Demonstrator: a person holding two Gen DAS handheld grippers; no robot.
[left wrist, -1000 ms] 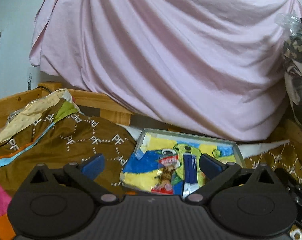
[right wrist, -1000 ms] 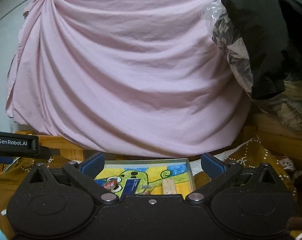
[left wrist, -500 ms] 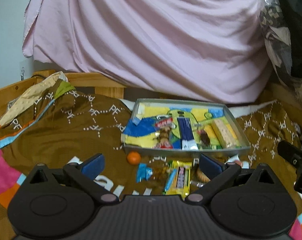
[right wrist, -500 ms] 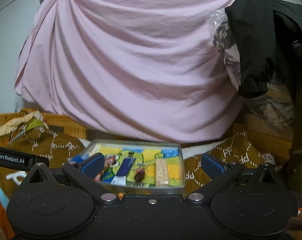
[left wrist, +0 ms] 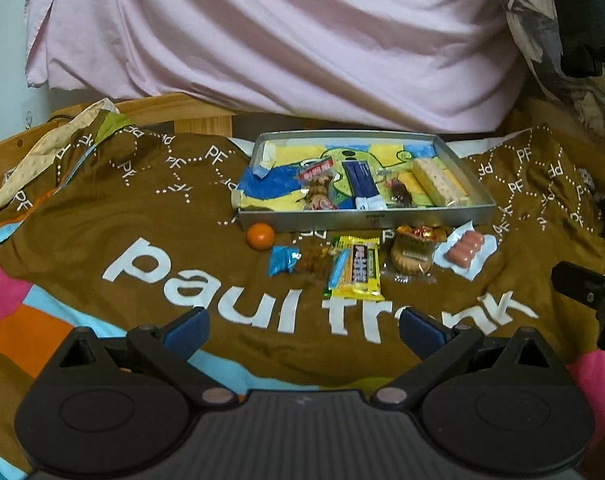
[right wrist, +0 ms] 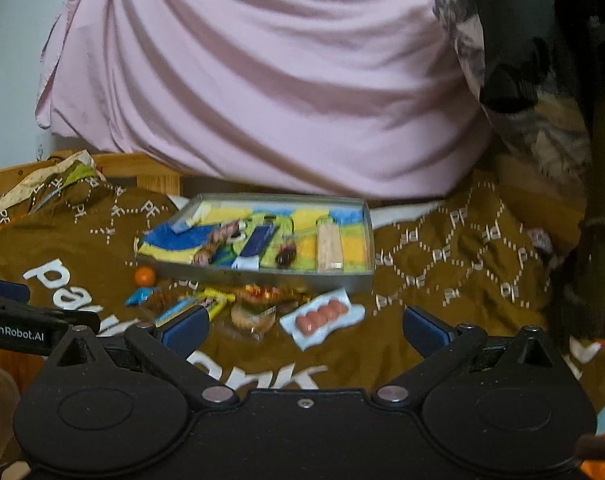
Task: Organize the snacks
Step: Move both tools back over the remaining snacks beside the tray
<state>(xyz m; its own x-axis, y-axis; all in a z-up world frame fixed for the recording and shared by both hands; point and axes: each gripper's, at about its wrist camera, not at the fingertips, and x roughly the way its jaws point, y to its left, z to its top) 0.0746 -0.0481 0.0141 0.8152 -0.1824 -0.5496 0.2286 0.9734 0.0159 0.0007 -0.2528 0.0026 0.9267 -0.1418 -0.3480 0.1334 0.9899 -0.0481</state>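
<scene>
The task looks partly done: the metal tray (left wrist: 366, 218) on the brown blanket (left wrist: 162, 216) already holds several snacks, among them a dark blue packet (left wrist: 361, 182) and a pale wafer bar (left wrist: 438, 182). In front of it still lie an orange ball (left wrist: 260, 235), a yellow candy pack (left wrist: 358, 266), a cookie pack (left wrist: 412, 254) and a sausage pack (left wrist: 464, 249). Both the left gripper (left wrist: 302, 328) and the right gripper (right wrist: 302, 326) are wide open and hold nothing, well apart from these snacks.

- A pink sheet (left wrist: 286, 40) hangs in folds across the back.
- A pale wall (left wrist: 2, 60) shows at the left.
- A wooden bed frame (left wrist: 162, 110) edges a brown printed blanket (left wrist: 142, 208).
- Dark clothes (right wrist: 514, 40) hang at the right.
</scene>
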